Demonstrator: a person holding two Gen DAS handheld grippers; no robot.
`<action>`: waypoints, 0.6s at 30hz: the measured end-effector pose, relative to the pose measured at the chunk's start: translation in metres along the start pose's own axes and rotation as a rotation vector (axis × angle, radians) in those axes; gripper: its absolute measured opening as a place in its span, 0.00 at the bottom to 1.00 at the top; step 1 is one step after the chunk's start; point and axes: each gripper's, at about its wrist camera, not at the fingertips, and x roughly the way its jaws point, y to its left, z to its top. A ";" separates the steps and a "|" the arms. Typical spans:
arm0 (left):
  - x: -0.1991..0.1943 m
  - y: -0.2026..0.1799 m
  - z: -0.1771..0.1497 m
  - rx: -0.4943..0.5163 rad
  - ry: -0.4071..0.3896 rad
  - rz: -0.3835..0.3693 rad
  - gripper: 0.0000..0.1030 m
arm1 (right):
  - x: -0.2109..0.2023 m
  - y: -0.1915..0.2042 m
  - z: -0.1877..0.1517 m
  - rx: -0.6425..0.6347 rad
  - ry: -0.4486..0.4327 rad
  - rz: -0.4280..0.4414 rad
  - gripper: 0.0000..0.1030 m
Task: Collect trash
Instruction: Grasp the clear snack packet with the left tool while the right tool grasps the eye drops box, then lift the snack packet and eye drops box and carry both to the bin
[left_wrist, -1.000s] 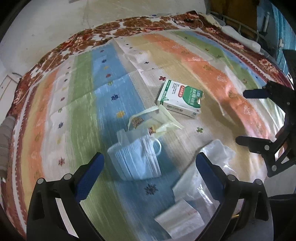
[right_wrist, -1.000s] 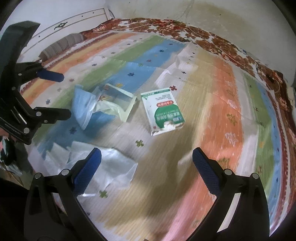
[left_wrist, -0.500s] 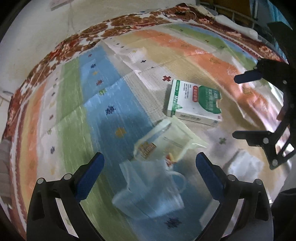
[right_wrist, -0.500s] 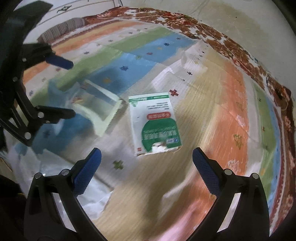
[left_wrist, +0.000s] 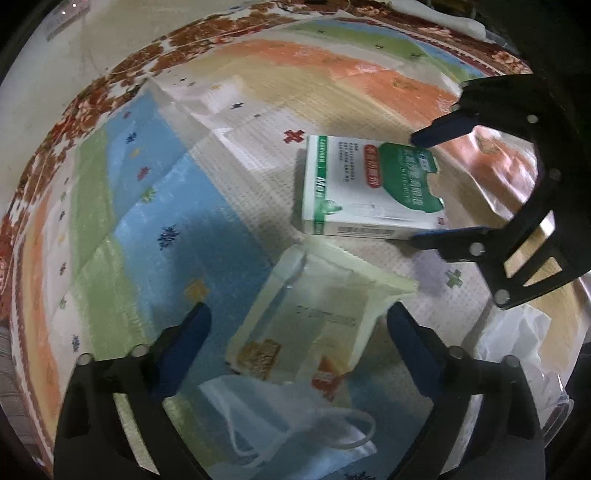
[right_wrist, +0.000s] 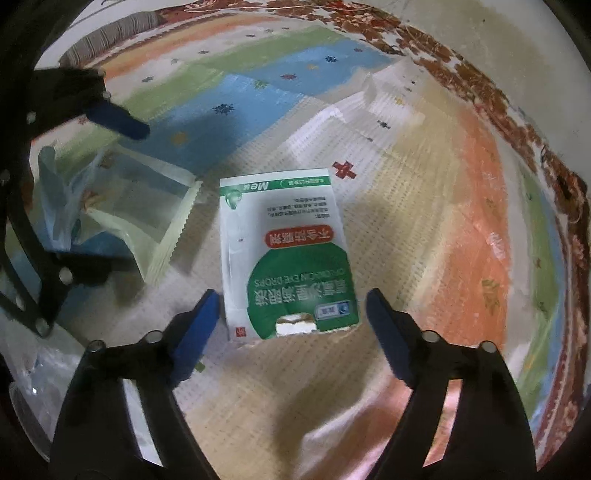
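Striped mat (left_wrist: 155, 236) in blue, green, orange and beige covers the whole floor area, with a dark red floral border (right_wrist: 524, 122) round the edge and little star and cross motifs dotted over it

Main bit of trash is a white and green eye drops box (right_wrist: 284, 254), lying flat on the beige stripe. You can actually read "EYE DROPS" on the green part from the right wrist view, upside down, plus "Me" on the green strip at the far end and some Chinese characters in a red oval. Near end of the box is torn open; what's inside, can't tell

Right gripper (right_wrist: 290, 317) sits with the torn end of the box between its blue fingers, jaws have just been closing in but the pads aren't touching it, so still open

Left gripper (left_wrist: 299, 332) same deal, jaws just narrowed a bit, open, straddling a pale yellow-green plastic packet (left_wrist: 321, 314). Packet has a clear window and orange/red printing, too blurry to read. Partly overlapping its near end is a light blue face mask (left_wrist: 295, 428) with white ear loops

Crumpled clear plastic wrap (left_wrist: 517, 347) lies off to the right
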 end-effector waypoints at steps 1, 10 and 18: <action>0.000 0.000 -0.001 -0.014 -0.003 -0.016 0.70 | 0.002 0.000 0.000 -0.002 0.001 0.003 0.67; -0.015 0.018 -0.003 -0.191 -0.080 -0.066 0.38 | 0.001 0.004 -0.003 0.005 -0.016 0.000 0.66; -0.037 0.025 -0.002 -0.290 -0.158 -0.053 0.32 | -0.012 0.001 -0.012 0.116 -0.047 0.012 0.65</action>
